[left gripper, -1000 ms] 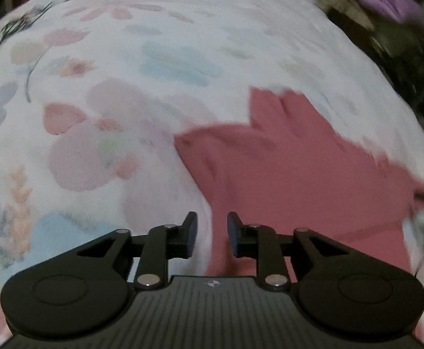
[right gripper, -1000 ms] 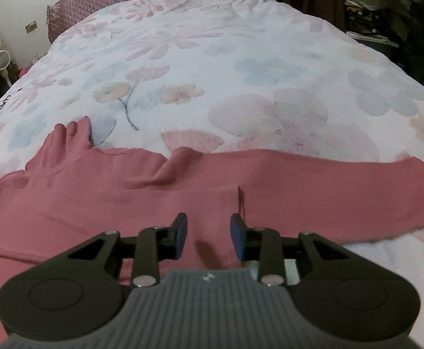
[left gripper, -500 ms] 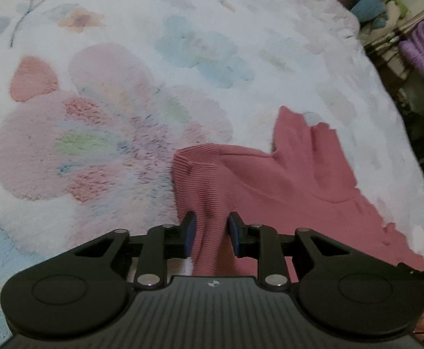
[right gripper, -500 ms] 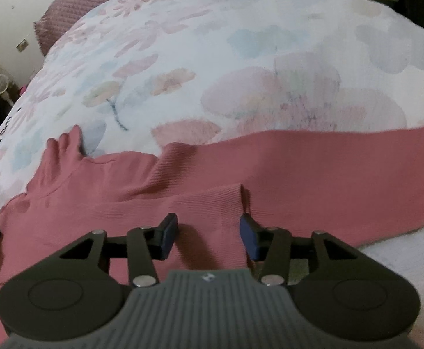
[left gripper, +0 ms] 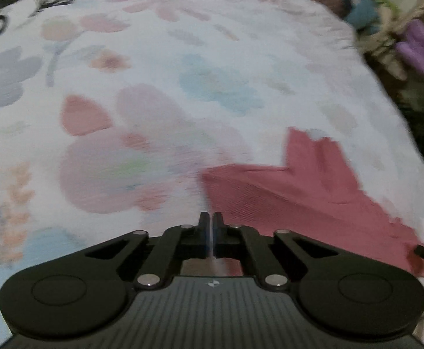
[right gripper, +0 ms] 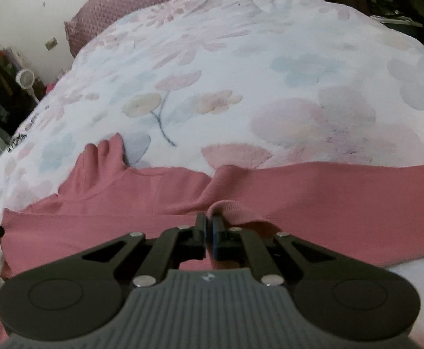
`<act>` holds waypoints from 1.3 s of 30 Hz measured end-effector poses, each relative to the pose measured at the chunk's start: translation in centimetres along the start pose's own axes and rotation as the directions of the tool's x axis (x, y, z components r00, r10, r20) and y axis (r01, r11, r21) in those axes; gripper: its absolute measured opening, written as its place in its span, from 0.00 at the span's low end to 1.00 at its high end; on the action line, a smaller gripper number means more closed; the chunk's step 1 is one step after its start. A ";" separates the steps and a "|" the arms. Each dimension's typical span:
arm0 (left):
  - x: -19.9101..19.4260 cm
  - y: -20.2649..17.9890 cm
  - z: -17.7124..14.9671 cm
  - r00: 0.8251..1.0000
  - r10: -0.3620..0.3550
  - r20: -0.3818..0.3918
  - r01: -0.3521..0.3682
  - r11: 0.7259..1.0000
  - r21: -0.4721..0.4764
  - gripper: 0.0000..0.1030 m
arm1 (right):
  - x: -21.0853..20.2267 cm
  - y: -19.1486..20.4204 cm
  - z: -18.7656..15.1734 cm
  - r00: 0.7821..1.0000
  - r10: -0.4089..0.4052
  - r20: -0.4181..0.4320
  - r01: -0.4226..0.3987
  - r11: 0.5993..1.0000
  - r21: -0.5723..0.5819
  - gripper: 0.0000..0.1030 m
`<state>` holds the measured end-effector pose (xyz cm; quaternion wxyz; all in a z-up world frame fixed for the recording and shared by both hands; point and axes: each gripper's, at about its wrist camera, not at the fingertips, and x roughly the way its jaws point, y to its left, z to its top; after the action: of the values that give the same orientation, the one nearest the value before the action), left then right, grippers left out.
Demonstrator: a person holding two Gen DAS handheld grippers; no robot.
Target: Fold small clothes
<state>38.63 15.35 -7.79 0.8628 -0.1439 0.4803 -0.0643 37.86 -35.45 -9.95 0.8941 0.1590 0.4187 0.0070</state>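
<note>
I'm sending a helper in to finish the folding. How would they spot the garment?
Look at the bed's white floral duvet. Across its near edge lies the pink ribbed top, the only plain solid-coloured cloth on it, with one fold pinched in the right claw.

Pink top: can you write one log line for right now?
pink top flat on floral bedspread | right gripper pinching cuff | left gripper shut at edge

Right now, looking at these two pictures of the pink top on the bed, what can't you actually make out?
- Left wrist view: whether the left gripper pinches any pink top; motion blur, and its own body hides the cloth below.
- Right wrist view: the top's near hem, hidden behind the right gripper.
- Right wrist view: the top's right end, cut off by the picture edge.
- Left wrist view: the purple thing beside the bed; blurred.
</note>
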 end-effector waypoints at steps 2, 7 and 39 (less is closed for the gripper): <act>0.9 1.1 0.3 0.999 -0.025 -0.033 0.024 0.998 -0.052 0.05 | 0.9 0.1 -0.3 1.000 -0.012 -0.017 0.013 1.000 0.002 0.05; 1.0 1.6 1.1 0.993 -0.121 0.014 0.122 0.983 -0.138 0.34 | 0.4 -1.5 -0.7 0.999 -0.031 0.017 0.030 0.998 0.046 0.42; 3.3 0.6 1.8 0.995 -0.015 0.095 0.023 0.996 -0.090 0.19 | 2.4 -5.2 1.1 0.998 -0.050 0.026 0.046 0.986 0.162 0.32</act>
<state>41.92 15.46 -9.77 0.8763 -0.1903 0.4403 -0.0438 39.61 -40.29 -12.60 0.8842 0.2210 0.4084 -0.0509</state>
